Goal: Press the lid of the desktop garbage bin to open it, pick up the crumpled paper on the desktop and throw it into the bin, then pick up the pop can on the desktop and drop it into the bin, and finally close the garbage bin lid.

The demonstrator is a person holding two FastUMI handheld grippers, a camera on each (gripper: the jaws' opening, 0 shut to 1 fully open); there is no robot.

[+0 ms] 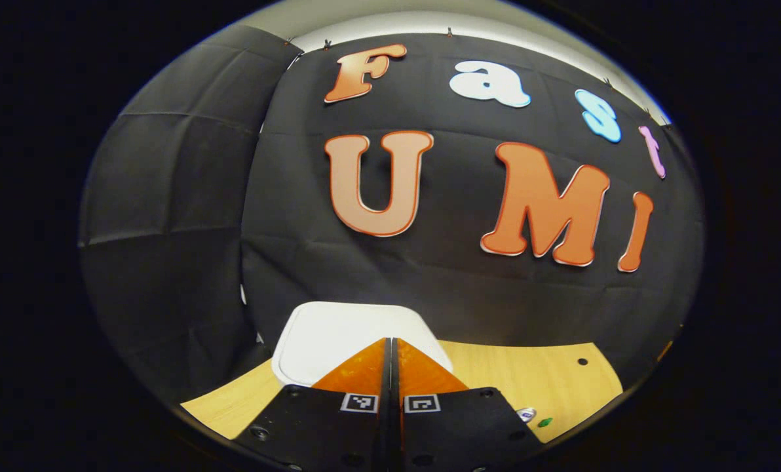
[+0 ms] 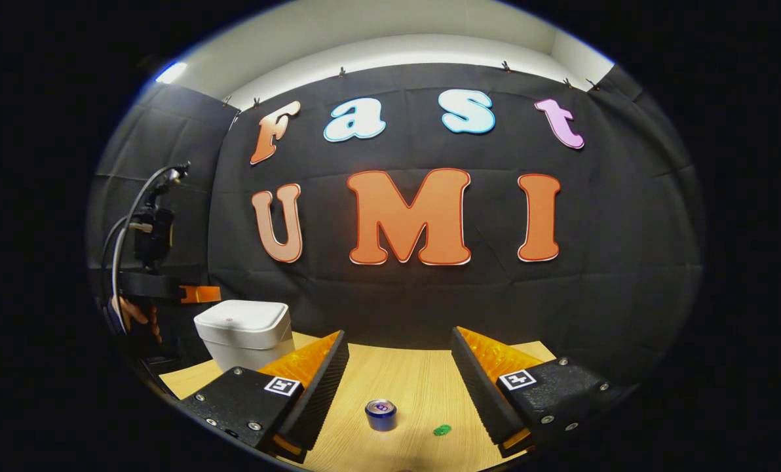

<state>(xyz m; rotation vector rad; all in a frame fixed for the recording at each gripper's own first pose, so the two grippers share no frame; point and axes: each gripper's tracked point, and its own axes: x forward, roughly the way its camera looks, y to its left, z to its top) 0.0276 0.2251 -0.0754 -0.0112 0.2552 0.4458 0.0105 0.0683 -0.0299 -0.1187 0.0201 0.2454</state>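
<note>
The white desktop bin [image 2: 245, 334] stands at the table's left rear with its lid [image 1: 338, 334] down. My left gripper [image 1: 390, 342] is shut with nothing between its fingers, and its tips point over the lid's near edge. In the right gripper view the left gripper [image 2: 217, 294] hovers just above the bin, a hand [image 2: 127, 312] holding it. My right gripper [image 2: 398, 334] is open above the table. Below and between its fingers stands the upright blue pop can [image 2: 380, 414]. A small green crumpled scrap [image 2: 441, 430], perhaps the paper, lies right of the can.
The wooden table [image 2: 403, 373] runs back to the black cloth wall. In the left gripper view the can's top [image 1: 526, 413] and the green scrap [image 1: 545, 423] lie low right of my fingers. Cables [image 2: 118, 229] loop behind the left gripper.
</note>
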